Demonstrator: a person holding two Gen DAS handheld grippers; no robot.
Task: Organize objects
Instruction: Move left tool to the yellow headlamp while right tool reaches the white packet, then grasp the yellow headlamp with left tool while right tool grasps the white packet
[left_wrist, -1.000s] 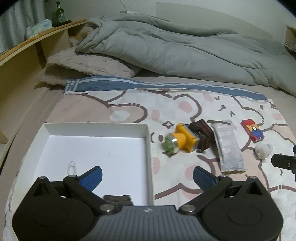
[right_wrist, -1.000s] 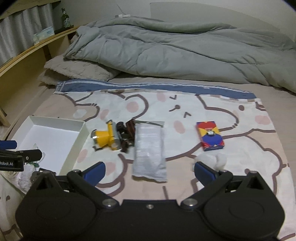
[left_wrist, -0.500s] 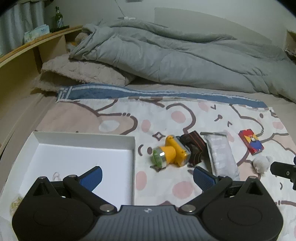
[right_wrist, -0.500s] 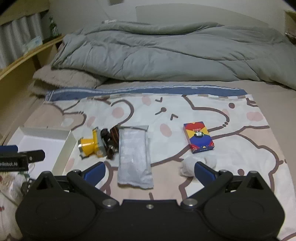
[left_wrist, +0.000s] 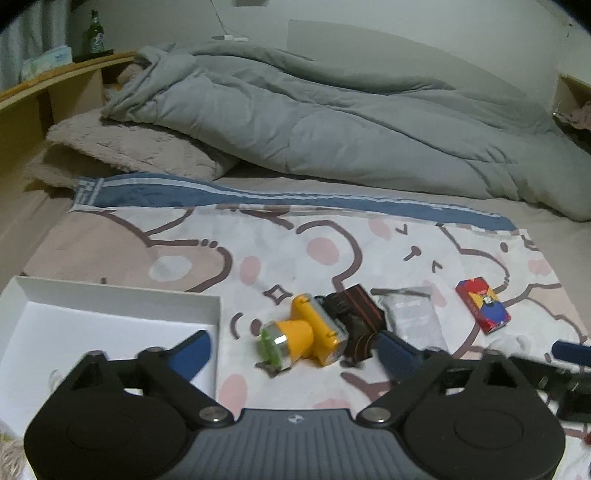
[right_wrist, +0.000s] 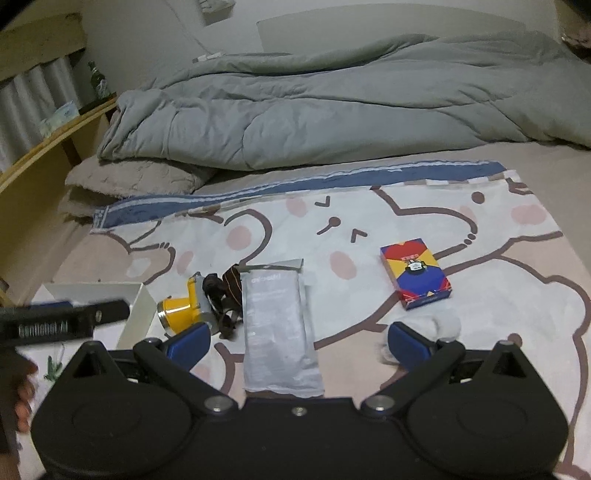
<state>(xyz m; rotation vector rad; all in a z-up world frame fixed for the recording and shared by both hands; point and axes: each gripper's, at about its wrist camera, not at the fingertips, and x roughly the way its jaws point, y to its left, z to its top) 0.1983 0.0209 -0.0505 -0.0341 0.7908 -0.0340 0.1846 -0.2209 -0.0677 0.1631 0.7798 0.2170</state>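
A yellow headlamp (left_wrist: 303, 336) with a brown strap (left_wrist: 360, 314) lies on the bear-print sheet (left_wrist: 295, 251), right of the white box (left_wrist: 110, 295). My left gripper (left_wrist: 293, 352) straddles the headlamp. Its jaws are closing, and the pads are still clear of the lamp. A silver pouch (right_wrist: 277, 325) lies lengthwise between the wide-open fingers of my right gripper (right_wrist: 299, 341), untouched. A red, blue and yellow card box (right_wrist: 415, 277) and a white fluffy thing (right_wrist: 445, 325) sit to the right. In the right wrist view the headlamp (right_wrist: 184, 302) lies by the box corner (right_wrist: 138, 310).
A bunched grey duvet (left_wrist: 332, 122) and a beige pillow (left_wrist: 129, 155) fill the far side of the bed. A wooden shelf (left_wrist: 37, 96) with a green bottle (left_wrist: 94, 33) runs along the left. A person's hand (right_wrist: 22, 387) holds the left gripper (right_wrist: 66, 321).
The left gripper moved right, from over the white box to the headlamp, and its fingers narrowed a little. The right gripper sank closer to the silver pouch and rolled slightly.
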